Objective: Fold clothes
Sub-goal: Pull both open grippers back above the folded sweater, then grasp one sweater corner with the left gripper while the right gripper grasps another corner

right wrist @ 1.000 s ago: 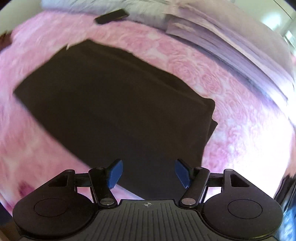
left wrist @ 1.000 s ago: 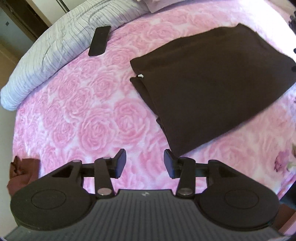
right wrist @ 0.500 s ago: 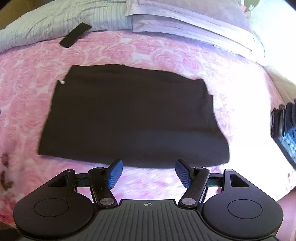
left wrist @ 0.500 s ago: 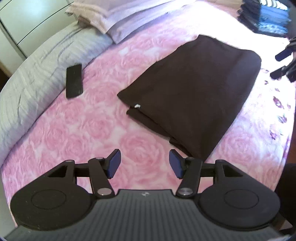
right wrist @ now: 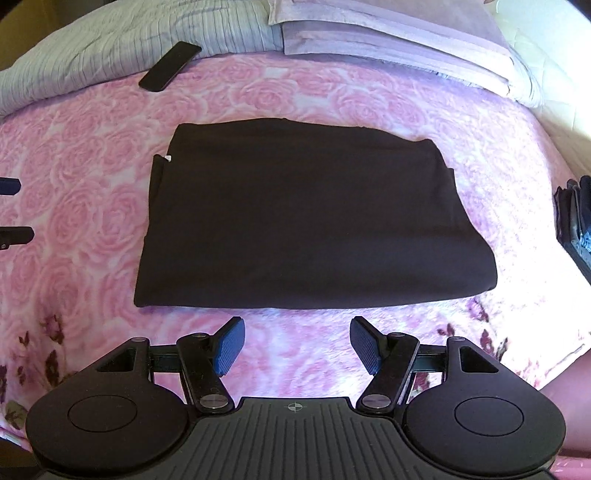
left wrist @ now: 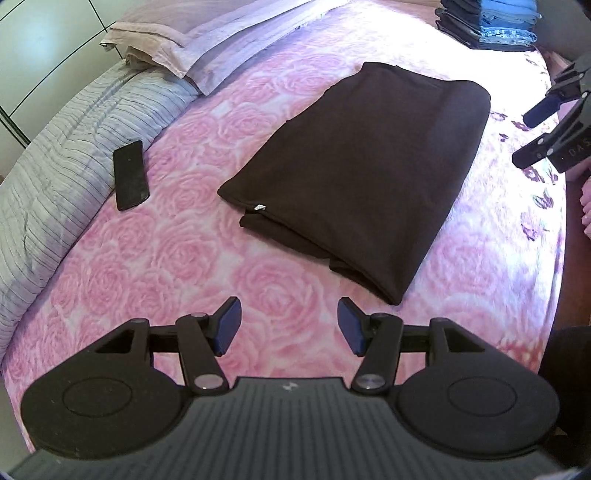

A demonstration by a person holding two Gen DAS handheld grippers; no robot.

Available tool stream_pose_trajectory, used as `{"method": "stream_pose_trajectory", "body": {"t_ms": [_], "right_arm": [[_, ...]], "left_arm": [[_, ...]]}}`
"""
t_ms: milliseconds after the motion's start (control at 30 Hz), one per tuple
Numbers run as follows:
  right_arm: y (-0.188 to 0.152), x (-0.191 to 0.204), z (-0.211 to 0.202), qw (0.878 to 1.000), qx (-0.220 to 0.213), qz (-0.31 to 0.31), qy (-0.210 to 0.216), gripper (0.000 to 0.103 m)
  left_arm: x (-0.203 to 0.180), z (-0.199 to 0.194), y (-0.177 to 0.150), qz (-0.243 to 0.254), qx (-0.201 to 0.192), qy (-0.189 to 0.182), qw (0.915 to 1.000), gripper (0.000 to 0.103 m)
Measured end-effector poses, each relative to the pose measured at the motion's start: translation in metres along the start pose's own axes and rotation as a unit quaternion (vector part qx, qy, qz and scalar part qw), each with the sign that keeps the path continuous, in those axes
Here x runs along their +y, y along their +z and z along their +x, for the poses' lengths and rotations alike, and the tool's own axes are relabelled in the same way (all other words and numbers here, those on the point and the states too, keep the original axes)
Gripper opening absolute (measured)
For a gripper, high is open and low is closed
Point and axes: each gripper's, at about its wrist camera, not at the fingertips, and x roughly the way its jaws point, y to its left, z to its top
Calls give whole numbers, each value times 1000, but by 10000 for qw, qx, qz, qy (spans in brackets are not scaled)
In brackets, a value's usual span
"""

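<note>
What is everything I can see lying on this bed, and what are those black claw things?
Folded garment: one, dark brown, middle of the bed.
Blanket: one, pink rose print, under the garment.
Phone-like slab: one, black, beside the grey quilt.
Quilt: one, grey striped, far edge.
Pillows: a stack, lilac, head end.
Stack of folded clothes: one, dark and blue, far corner.
Left gripper: black, blue pads, open, empty.
Right gripper: same, open, empty.

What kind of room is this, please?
Most likely a bedroom: a folded dark garment lies on a bed's pink rose-patterned blanket, with pillows at its head.
</note>
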Motion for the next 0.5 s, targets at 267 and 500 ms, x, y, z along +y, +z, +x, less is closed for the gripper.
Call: {"method": "stream_pose_trajectory", "body": {"t_ms": [267, 500], "right_arm": [[-6, 9, 4, 9998, -54, -157, 70, 66], [-18, 72, 22, 9879, -456, -1387, 518, 66]], "left_arm": [[-1, 25, -7, 1499, -256, 318, 9879, 61], [7, 86, -19, 3342, -728, 375, 9389, 61]]}}
